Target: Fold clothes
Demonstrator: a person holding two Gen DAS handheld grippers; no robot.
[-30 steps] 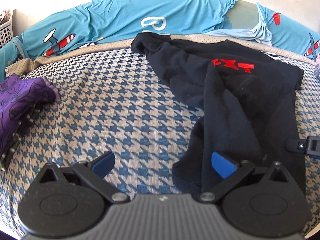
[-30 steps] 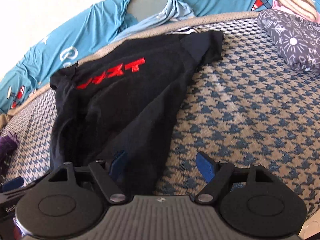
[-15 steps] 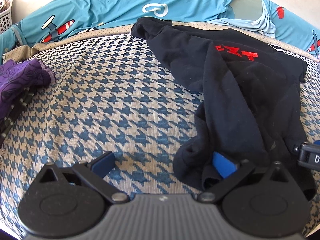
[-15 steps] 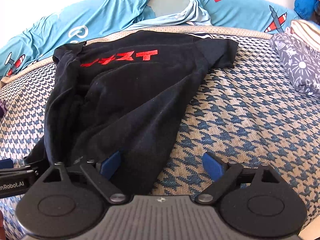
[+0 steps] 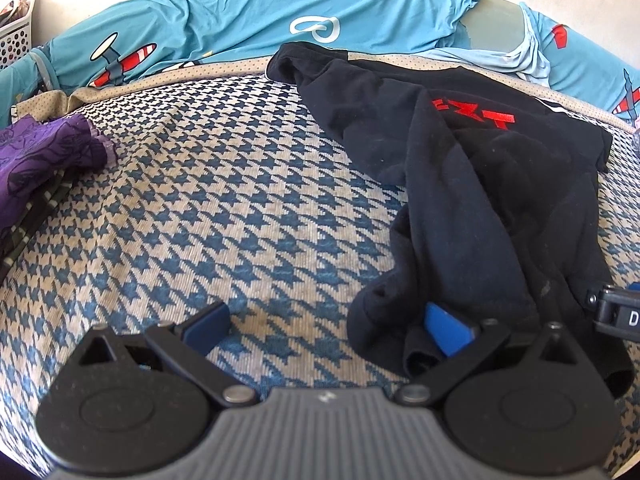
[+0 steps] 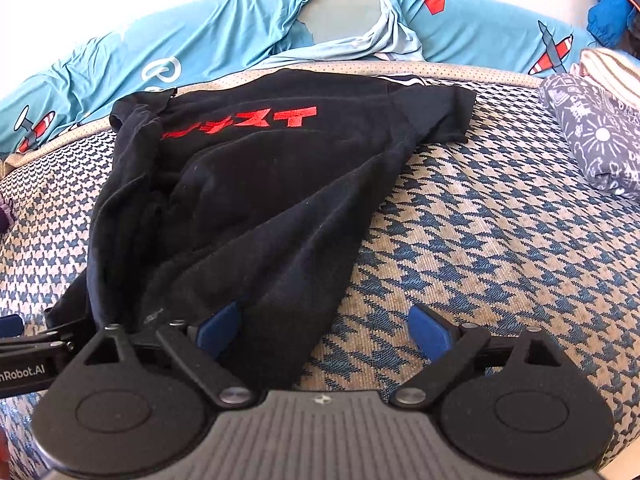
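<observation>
Black shirt (image 6: 248, 208) lay rumpled on the houndstooth bed (image 5: 224, 208), its near hem bunched under both claws. The right claw (image 6: 322, 328) had just been opening and stood released, hem corner between its jaws, unpinched. The left claw (image 5: 328, 326) gaped too, one pad buried in cloth. A good grip probably meant spreading the hem first, then pinching one layer at each corner.

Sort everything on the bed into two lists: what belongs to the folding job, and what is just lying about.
Job in hand:
- black T-shirt
- left gripper, open
- right gripper, jaws just opened, open

Lying about:
- purple garment
- patterned grey bundle
- blue aeroplane-print sheet
</observation>
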